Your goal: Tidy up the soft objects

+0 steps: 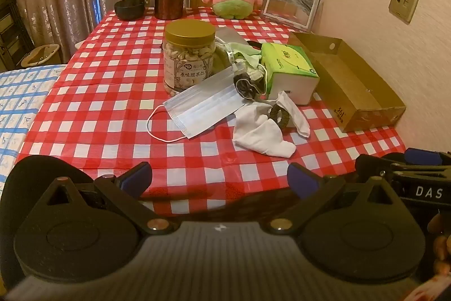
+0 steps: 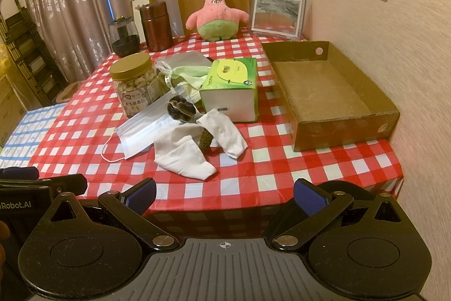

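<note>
Progress: nothing sorted yet | cardboard box holds nothing | face mask, white cloth, scrunchie heaped mid-table beside tissue box | left gripper, right gripper: jaws spread wide, holding nothing, at the table's near edge

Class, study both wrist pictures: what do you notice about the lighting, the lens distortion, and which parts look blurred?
Left wrist view: warm, dim yellowish light; fisheye bends the wall and darkens the corners; the left tool is near and soft, and the wall smears toward the right edge. Right wrist view: same warm cast; the cardboard box looks bowed, the curtain curves, and the wall streaks at the right.
</note>
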Motion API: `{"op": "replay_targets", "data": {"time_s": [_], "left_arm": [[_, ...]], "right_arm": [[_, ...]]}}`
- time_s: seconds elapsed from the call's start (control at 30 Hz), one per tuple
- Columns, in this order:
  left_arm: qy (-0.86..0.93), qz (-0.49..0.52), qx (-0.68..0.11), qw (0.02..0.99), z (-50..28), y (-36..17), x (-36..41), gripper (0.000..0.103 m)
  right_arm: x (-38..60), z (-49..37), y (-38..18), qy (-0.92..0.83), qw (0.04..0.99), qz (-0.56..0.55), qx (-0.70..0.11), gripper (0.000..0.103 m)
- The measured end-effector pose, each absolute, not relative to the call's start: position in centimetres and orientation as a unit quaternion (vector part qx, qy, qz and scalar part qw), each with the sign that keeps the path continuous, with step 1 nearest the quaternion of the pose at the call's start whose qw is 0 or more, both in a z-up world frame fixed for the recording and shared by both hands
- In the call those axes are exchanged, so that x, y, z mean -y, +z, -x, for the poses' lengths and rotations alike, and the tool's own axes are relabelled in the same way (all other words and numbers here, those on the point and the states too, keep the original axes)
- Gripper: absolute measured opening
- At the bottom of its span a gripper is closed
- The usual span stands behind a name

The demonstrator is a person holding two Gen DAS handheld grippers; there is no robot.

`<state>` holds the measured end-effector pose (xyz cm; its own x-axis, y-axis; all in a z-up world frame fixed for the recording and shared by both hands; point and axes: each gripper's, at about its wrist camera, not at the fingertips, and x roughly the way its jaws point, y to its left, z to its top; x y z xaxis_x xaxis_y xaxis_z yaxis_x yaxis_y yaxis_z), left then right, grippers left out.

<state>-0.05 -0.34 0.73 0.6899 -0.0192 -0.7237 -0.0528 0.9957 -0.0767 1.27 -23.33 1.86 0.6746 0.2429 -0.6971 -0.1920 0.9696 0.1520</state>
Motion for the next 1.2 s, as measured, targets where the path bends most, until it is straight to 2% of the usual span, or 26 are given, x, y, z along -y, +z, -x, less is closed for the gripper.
{"op": "replay_targets", "data": {"time_s": [1.2], "left_arm": [[0.008,0.048,-0.393,0.918,0.03,0.83,0.49,0.101]], "right_arm": [[23.46,-1.36,2.05,0.118,0.915,-0.03,-0.384,0.103]]}}
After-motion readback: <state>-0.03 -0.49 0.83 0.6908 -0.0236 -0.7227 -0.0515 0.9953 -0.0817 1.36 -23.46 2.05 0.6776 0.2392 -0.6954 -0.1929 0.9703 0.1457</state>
